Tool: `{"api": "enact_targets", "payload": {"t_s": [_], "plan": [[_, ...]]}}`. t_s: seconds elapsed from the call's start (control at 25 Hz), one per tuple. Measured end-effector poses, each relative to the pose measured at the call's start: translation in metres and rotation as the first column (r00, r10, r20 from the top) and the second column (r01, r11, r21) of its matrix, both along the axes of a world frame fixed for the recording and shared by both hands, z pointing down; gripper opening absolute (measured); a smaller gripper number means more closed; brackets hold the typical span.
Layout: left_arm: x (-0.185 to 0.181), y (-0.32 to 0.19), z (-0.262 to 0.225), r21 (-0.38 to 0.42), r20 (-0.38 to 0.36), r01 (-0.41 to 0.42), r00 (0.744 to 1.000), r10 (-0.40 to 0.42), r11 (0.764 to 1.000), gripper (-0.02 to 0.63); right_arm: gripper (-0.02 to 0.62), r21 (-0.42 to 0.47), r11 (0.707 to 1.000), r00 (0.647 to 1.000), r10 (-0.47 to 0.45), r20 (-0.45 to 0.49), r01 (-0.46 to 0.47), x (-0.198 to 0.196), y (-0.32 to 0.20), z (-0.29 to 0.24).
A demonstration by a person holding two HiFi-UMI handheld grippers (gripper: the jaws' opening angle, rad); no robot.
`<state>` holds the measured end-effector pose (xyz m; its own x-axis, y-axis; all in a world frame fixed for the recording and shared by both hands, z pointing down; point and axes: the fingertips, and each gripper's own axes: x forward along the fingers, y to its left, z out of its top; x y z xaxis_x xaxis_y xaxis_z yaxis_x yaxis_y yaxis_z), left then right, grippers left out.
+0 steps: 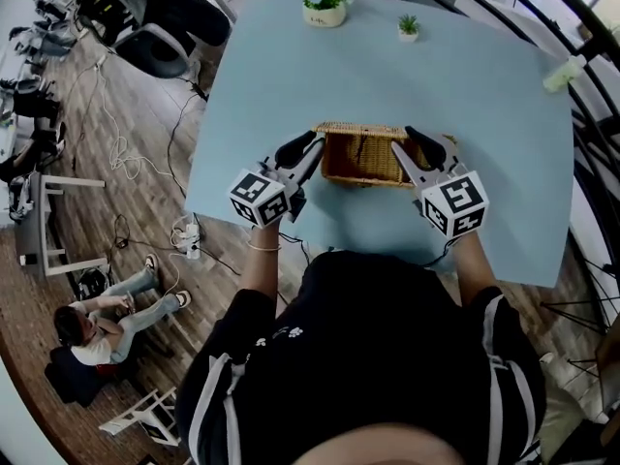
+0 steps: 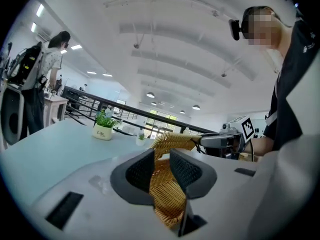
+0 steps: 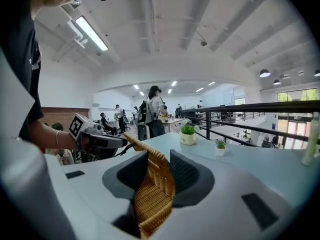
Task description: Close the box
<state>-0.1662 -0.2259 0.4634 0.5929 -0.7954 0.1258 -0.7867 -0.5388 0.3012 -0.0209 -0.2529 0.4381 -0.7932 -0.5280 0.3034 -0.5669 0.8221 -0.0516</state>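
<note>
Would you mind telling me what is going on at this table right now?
A person stands at the light blue table with a handheld claw in each hand, working on a rectangular woven wicker box. The left claw is clamped on the wicker at the box's left end, the right claw at its right end. The panel they pinch looks like a raised lid, so the box seems not yet closed. Two small potted plants stand at the table's far edge.
</note>
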Motion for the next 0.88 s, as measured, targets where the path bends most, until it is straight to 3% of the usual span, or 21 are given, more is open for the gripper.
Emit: {"api": "enact_targets", "payload": {"t_s": [0.28,0.6,0.88], "plan": [[0.005,0.012,0.009,-0.021,-0.028,-0.049,0.998,0.049,0.999,0.083,0.144,0.018,0.999,0.998,0.032,-0.058,-0.031,0.005,0.016,0.012],[0.007,0.027,0.025,-0.059,-0.060,-0.076,0.996,0.072,0.995,0.083,0.153,-0.041,0.996,0.993,0.070,-0.098,-0.074,0.012,0.034,0.033],[0.009,0.036,0.035,-0.090,-0.072,-0.085,0.994,0.078,0.992,0.083,0.160,-0.112,0.988,0.993,0.102,-0.066,-0.109,0.014,0.045,0.046]]}}
